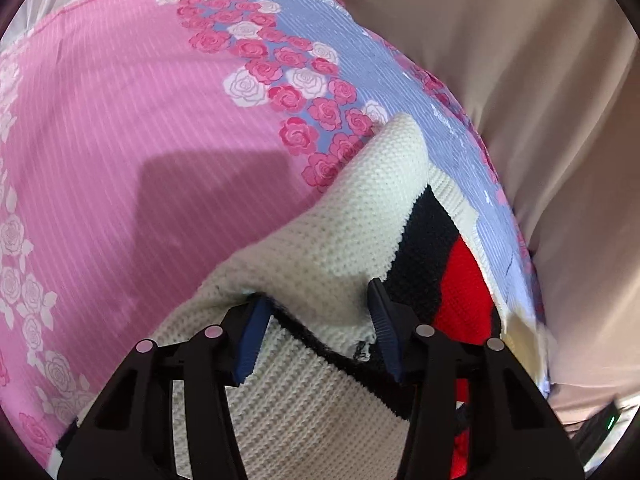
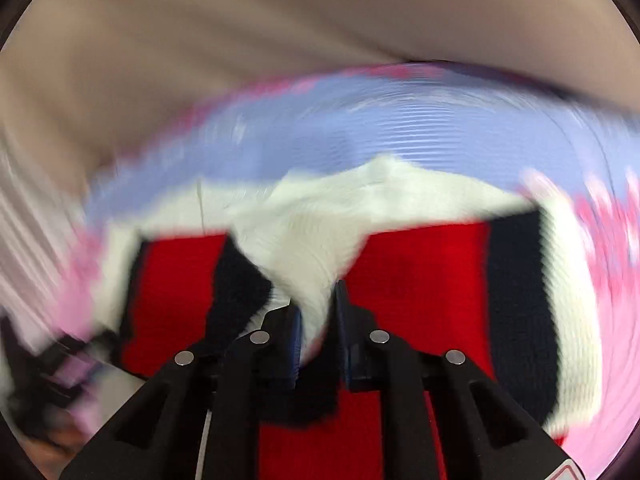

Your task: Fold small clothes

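Left gripper (image 1: 318, 300): jaws stand apart over a raised cream fold of the knit sweater (image 1: 320, 240); whether the blue pads (image 1: 252, 340) press on the fold I cannot tell.
Right gripper (image 2: 318, 312): clenched on a bunched cream part of the sweater (image 2: 316, 240), which rises between its two fingers; this view is heavily smeared.
Sweater: a small knitted garment, cream with black and red panels (image 2: 416, 272); it lies on the bedsheet, partly gathered up at both grippers. In the left wrist view its cream part runs away from the gripper towards the upper right, with black and red stripes at its right.
Bedsheet (image 1: 120, 120): pink with fine stripes, a band of pink and white roses (image 1: 296, 96), then a lilac-blue zone beyond.
Beige cloth (image 1: 520, 60): plain, creased, beyond the sheet's far edge.
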The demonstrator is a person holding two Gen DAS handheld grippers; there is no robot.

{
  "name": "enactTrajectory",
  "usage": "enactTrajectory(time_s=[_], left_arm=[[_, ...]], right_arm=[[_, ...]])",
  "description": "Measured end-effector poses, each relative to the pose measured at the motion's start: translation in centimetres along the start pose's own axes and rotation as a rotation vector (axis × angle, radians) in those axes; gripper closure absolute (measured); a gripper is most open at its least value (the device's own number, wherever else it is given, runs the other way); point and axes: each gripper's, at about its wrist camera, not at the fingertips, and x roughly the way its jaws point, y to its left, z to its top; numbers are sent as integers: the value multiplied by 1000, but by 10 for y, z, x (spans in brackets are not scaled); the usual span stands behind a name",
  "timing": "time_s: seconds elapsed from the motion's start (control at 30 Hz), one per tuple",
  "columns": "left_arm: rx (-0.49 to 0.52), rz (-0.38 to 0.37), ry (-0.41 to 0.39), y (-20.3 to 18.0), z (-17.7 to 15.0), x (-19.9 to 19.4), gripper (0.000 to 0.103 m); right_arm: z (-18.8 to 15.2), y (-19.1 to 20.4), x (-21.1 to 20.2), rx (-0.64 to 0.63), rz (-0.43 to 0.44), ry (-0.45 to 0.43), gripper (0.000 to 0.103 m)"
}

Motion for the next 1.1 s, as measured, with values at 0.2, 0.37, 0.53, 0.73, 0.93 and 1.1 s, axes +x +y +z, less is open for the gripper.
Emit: enactTrajectory(time_s=[0.2, 0.37, 0.53, 0.73, 0.93, 1.1], left_arm=[[-62, -46, 6, 18, -9, -17, 48], [-133, -50, 2, 21, -1, -8, 52], [-140, -69, -71, 20, 21, -19, 94], [-105, -67, -163, 26, 32, -42, 94], [-89, 25, -114, 42, 13, -12, 94], [-64, 25, -108, 46, 12, -6, 92]], right_arm=[[-45, -75, -20, 160, -74, 73, 66], [-31, -81, -16, 214, 1, 26, 35], [2, -74, 16, 203, 37, 38, 93], [25, -37, -68, 117, 247, -185, 94], [-19, -70, 20, 179, 79, 96, 94], [-20, -66, -8, 157, 139, -16, 94]])
